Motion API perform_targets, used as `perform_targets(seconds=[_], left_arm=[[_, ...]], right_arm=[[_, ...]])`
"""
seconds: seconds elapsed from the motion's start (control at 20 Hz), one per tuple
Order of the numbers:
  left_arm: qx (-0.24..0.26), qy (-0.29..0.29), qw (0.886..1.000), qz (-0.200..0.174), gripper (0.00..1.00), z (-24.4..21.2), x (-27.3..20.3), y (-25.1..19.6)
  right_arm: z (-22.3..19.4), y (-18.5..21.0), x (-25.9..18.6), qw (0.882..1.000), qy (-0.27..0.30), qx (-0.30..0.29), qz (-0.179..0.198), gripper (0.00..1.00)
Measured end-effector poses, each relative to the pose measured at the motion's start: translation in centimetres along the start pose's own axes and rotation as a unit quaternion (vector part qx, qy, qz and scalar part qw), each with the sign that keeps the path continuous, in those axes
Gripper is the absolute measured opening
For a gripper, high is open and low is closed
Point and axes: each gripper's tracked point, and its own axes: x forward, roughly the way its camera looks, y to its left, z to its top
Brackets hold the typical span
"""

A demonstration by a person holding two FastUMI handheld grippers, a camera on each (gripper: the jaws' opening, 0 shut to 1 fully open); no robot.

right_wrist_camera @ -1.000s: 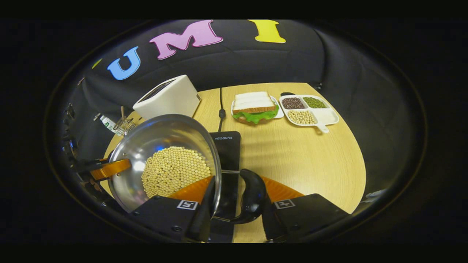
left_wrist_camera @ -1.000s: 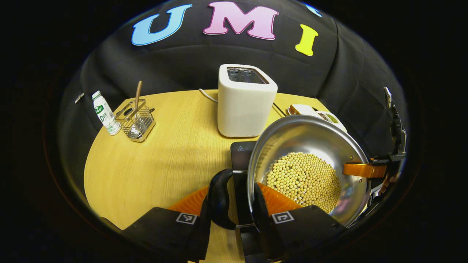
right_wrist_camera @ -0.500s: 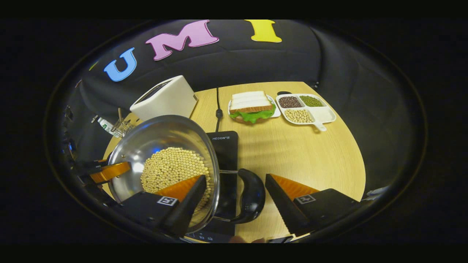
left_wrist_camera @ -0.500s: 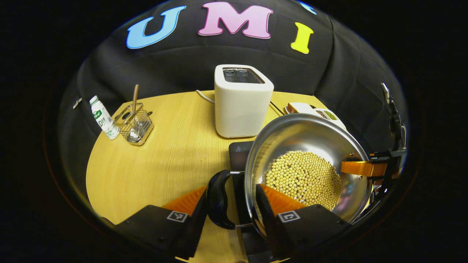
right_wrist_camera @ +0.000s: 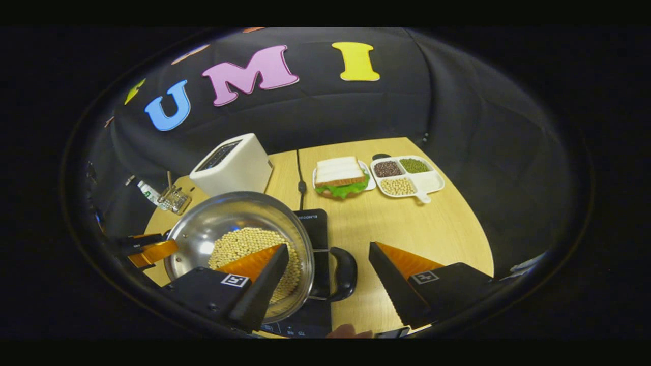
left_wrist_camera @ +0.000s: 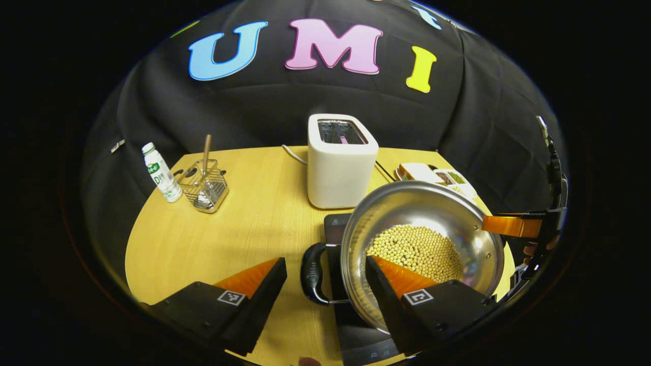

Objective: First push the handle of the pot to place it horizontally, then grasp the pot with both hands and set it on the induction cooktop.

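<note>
Left gripper and right gripper both spread apart, straddling the pot handles, pot on cooktop at 12.

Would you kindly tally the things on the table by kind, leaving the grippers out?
Cookware: 2, pot and induction cooktop.
Appliances: 1, toaster.
Food dishes: 2, sandwich plate and divided tray.
Bottles: 1, bottle.
Utensil holders: 1, wire caddy.
Total: 7.
</note>
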Motion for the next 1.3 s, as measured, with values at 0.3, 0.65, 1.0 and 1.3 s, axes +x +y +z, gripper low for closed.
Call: perform_targets(seconds=[0.3,0.65,1.0,1.3], left_arm=[[-0.027,-0.101,0.995,0.006,0.97,4.8,-8.1,-0.4],[-0.005,-0.209,0.977,0.037,0.96,9.6,-18.4,0.7],[0.003,-0.281,0.959,0.032,0.96,10.0,-24.8,-1.9],[0.015,-0.328,0.943,0.043,0.95,10.1,-29.4,-2.0]], right_arm=[[5.8,2.8,-6.6,0.992,-0.116,-0.048,0.016,0.99],[10.7,5.0,-15.3,0.975,-0.219,-0.038,0.027,0.98],[12.2,5.0,-22.8,0.952,-0.304,-0.033,0.026,0.98],[12.1,7.2,-27.5,0.933,-0.355,-0.050,0.036,0.98]])
